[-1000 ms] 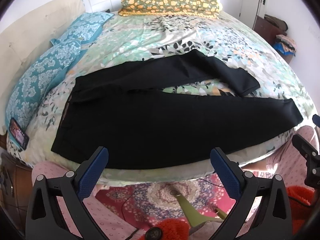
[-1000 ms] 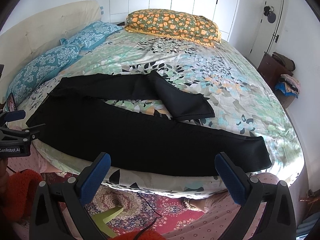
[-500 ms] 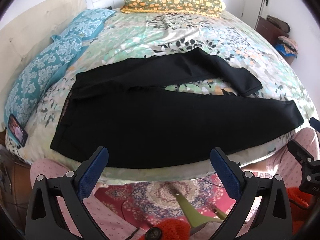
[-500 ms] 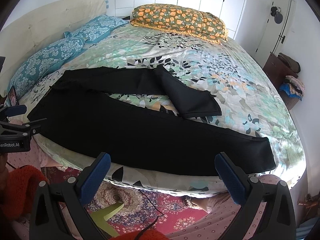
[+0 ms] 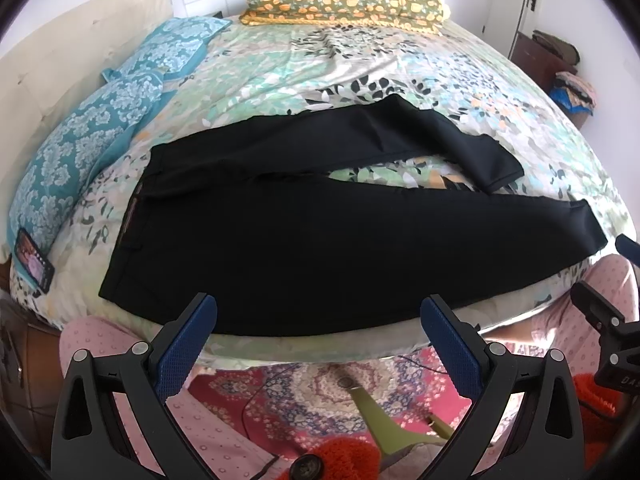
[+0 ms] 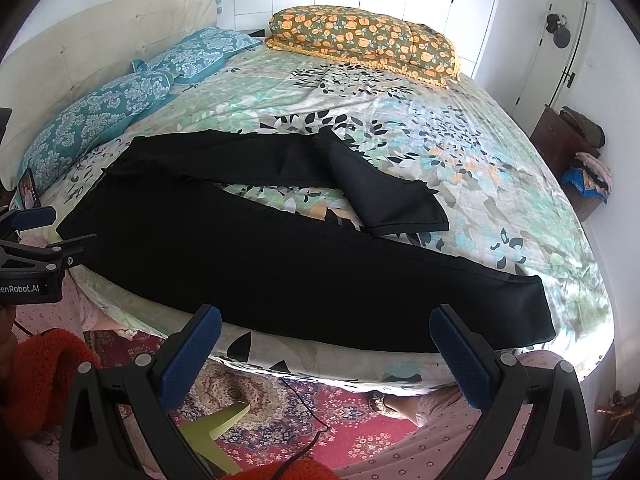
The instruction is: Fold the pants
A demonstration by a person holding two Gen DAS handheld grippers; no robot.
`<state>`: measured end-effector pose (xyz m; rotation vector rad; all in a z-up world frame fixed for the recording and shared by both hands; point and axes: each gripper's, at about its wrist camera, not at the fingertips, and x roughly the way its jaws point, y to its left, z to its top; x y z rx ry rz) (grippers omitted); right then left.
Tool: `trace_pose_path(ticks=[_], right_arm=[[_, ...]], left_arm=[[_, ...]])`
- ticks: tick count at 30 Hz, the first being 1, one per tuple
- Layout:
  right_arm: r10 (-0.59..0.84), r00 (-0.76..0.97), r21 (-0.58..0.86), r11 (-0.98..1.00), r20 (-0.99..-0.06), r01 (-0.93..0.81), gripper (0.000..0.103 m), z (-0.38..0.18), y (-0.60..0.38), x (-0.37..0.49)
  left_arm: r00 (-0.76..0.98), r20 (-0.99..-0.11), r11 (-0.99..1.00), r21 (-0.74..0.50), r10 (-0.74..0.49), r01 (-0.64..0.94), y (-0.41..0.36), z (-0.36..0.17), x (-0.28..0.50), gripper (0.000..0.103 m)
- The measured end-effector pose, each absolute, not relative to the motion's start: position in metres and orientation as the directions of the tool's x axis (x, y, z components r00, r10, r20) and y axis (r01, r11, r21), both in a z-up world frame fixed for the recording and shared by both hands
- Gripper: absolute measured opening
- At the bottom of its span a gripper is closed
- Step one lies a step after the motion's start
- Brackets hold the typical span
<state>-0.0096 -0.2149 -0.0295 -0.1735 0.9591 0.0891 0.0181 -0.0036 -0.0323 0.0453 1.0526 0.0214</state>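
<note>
Black pants (image 5: 320,240) lie spread on the floral bedspread (image 5: 320,60), waistband at the left, legs running right. The near leg lies straight along the bed's front edge. The far leg is bent and folded over near its hem (image 6: 396,204). The pants also show in the right wrist view (image 6: 280,256). My left gripper (image 5: 318,344) is open and empty, just off the bed's front edge below the pants' seat. My right gripper (image 6: 326,356) is open and empty, off the front edge below the near leg.
Blue pillows (image 5: 92,148) lie along the cream headboard (image 5: 52,72) at left; an orange floral pillow (image 5: 344,0) lies at the far side. A phone (image 5: 35,266) rests by the left pillow. A red patterned rug (image 6: 280,416) and a cable are below. A dark nightstand (image 6: 568,152) stands at right.
Both grippers have moved slightly closer to the bed and higher, so the pants sit lower and larger in view. Both stay open. The pants have not moved.
</note>
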Motion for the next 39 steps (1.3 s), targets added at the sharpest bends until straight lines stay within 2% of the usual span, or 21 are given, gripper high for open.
trace_pose_path(ticks=[6, 13, 28, 31, 33, 35, 36, 38, 39], right_arm=[[-0.010, 0.550, -0.081, 0.991, -0.835, -0.106, 0.103, -0.033, -0.224, -0.001], [-0.139, 0.540, -0.169, 0.986, -0.830, -0.006, 0.103, -0.034, -0.239, 0.001], [-0.210, 0.527, -0.211, 0.976, -0.824, 0.059, 0.103, -0.038, -0.255, 0.006], [-0.168, 0.548, -0.161, 0.985, -0.819, 0.062, 0.103, -0.032, -0.263, 0.007], [-0.108, 0.647, -0.106, 0.993, -0.755, 0.042, 0.103, -0.010, -0.274, 0.007], [-0.101, 0.774, -0.135, 0.991, -0.625, 0.020, 0.103, 0.020, -0.286, 0.010], [-0.096, 0.843, -0.165, 0.986, -0.529, 0.009, 0.103, 0.036, -0.293, 0.014], [-0.065, 0.910, -0.179, 0.984, -0.408, -0.011, 0.103, 0.053, -0.308, 0.034], [-0.042, 0.909, -0.165, 0.986, -0.414, -0.030, 0.103, 0.052, -0.317, 0.054]], left_arm=[[0.492, -0.870, 0.999, 0.031, 0.037, -0.020, 0.005, -0.033, 0.019, 0.102], [0.456, -0.890, 0.999, 0.011, 0.028, -0.040, 0.007, -0.042, 0.026, 0.102], [0.436, -0.899, 0.999, 0.030, 0.038, -0.025, -0.001, -0.045, 0.029, 0.102], [0.433, -0.901, 0.999, 0.032, 0.038, -0.021, -0.002, -0.046, 0.030, 0.102], [0.434, -0.900, 0.999, 0.038, 0.043, -0.019, 0.001, -0.046, 0.034, 0.102], [0.448, -0.892, 0.998, 0.050, 0.061, -0.037, 0.007, -0.043, 0.041, 0.102], [0.464, -0.883, 0.997, 0.049, 0.069, -0.054, 0.012, -0.040, 0.046, 0.102], [0.489, -0.870, 0.996, 0.028, 0.064, -0.082, 0.019, -0.033, 0.054, 0.102], [0.499, -0.865, 0.995, 0.013, 0.058, -0.095, 0.022, -0.031, 0.057, 0.102]])
